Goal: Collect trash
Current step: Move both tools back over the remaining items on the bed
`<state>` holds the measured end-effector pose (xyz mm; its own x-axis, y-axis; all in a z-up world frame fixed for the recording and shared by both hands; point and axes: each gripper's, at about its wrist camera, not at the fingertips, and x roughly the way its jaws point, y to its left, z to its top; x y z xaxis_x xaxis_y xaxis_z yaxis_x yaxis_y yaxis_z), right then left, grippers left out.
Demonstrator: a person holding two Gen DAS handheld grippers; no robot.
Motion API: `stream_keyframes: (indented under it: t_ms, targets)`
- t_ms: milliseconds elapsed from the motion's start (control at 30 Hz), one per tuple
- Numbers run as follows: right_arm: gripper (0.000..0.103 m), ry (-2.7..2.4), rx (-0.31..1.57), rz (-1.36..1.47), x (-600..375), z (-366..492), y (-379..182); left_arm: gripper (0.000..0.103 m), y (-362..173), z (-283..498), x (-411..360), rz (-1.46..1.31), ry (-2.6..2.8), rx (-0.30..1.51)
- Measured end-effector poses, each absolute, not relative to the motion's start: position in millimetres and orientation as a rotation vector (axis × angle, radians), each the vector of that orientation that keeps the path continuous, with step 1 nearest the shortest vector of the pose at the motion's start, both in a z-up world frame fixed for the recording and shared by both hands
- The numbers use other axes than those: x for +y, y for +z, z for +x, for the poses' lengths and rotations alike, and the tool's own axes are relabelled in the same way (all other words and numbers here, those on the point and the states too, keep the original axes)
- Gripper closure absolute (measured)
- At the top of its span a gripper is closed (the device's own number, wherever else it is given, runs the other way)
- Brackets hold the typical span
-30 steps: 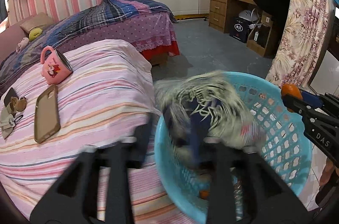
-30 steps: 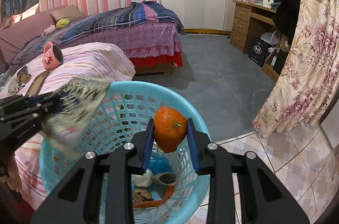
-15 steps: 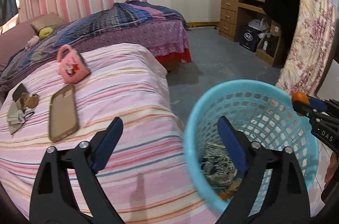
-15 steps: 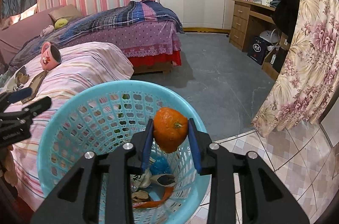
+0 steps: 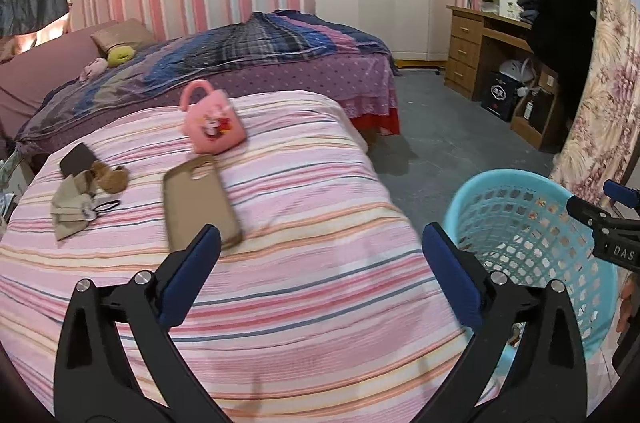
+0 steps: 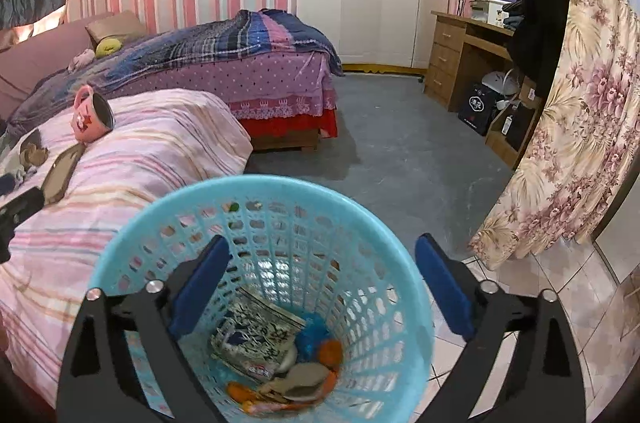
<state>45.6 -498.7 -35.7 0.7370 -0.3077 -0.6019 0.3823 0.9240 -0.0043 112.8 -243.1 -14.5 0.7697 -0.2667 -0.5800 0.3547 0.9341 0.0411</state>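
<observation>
My right gripper (image 6: 320,287) has its fingers spread wide, nothing between them, hanging right over the blue basket (image 6: 360,219). My left gripper (image 5: 320,275) is spread wide too, empty, over the striped bedspread (image 5: 304,183). Both sets of jaws have just been opening.

Basket stands on the floor against the bed edge; orange (image 6: 330,351) and printed wrapper (image 6: 256,335) lie at its bottom.

Next pick, I judge: crumpled tissue (image 5: 70,211) at the bed's far left. Best to pass beside the phone case (image 5: 196,199) and pink mug (image 5: 212,127) without touching them, and pinch the paper only, not the sheet.

A second ago the right fingers clamped the orange and the left held the wrapper over the basket; both are now dropped in.
</observation>
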Motion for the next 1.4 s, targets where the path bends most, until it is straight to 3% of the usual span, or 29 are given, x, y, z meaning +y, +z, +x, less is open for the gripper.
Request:
stream_keyframes:
  t_ms: [767,1400]
  targets:
    - [0.005,-0.199,0.581,0.035,-362,132,-7,0.006,17,172,-74,0.104,-0.097,0.528]
    - [0.005,-0.094,0.607,-0.020,-270,183,-22,0.006,-29,215,26,-0.001,0.069,0.637]
